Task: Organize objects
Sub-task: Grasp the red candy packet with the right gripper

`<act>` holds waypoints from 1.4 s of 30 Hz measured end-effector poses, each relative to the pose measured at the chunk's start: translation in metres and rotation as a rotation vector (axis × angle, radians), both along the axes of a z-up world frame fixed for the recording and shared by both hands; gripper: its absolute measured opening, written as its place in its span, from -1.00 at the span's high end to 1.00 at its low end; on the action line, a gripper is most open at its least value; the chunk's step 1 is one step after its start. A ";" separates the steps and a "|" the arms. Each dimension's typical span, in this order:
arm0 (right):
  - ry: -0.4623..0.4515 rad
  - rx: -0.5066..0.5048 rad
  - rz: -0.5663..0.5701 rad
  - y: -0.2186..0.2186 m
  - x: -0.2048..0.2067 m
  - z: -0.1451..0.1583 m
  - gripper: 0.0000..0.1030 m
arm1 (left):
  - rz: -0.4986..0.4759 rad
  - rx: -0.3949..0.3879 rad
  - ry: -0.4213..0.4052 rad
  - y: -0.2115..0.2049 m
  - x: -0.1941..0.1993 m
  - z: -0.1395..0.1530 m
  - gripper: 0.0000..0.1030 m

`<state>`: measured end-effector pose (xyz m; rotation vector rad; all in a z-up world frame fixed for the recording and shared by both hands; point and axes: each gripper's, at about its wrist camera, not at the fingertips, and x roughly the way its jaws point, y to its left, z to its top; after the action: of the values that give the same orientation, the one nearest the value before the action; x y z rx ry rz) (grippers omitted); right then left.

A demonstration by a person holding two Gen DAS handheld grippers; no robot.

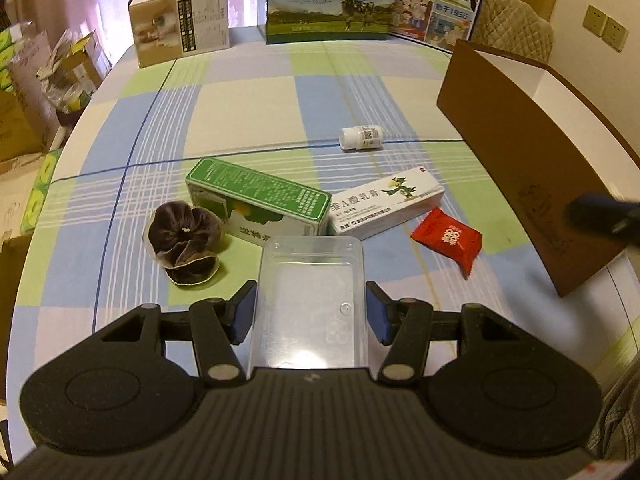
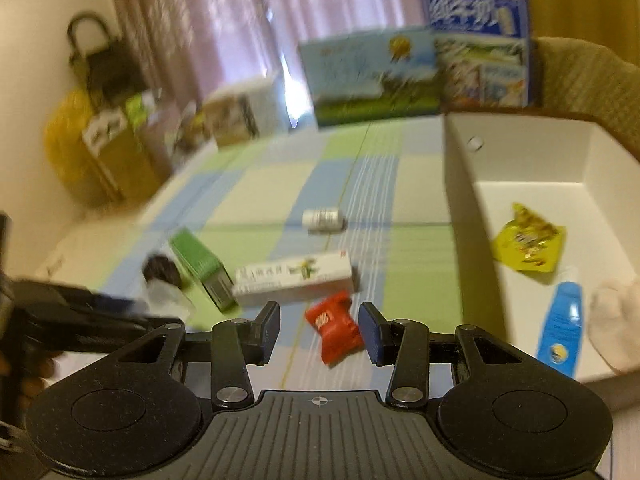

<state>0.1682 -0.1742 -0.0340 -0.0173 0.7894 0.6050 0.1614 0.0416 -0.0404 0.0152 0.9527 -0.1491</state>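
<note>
Gripping a clear plastic tray (image 1: 310, 300) by its slick, bendy sides, the left gripper (image 1: 311, 312) needs gentleness, while the right gripper (image 2: 319, 330) hangs empty, fingers apart, above the red candy (image 2: 334, 330).

Tablecloth (image 1: 248, 112): blue, green, cream checks. Candy wrapper (image 1: 446, 240): red. Carton (image 1: 256, 200): green. Storage box (image 2: 532, 160): white inside.
</note>
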 end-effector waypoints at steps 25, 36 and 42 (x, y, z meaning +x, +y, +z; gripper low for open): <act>0.005 -0.186 0.153 0.038 0.041 -0.082 0.43 | 0.052 0.004 0.077 -0.001 0.020 -0.025 -0.01; 0.052 -0.055 0.102 0.022 0.019 -0.055 0.50 | 0.018 0.022 0.072 -0.009 0.014 -0.025 -0.01; 0.049 -0.018 0.092 0.019 0.009 -0.043 0.51 | 0.014 0.025 0.066 -0.013 0.010 -0.022 -0.01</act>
<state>0.1775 -0.1549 -0.0769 -0.0557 0.8445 0.6872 0.1715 0.0281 -0.0629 0.0269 1.0207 -0.1259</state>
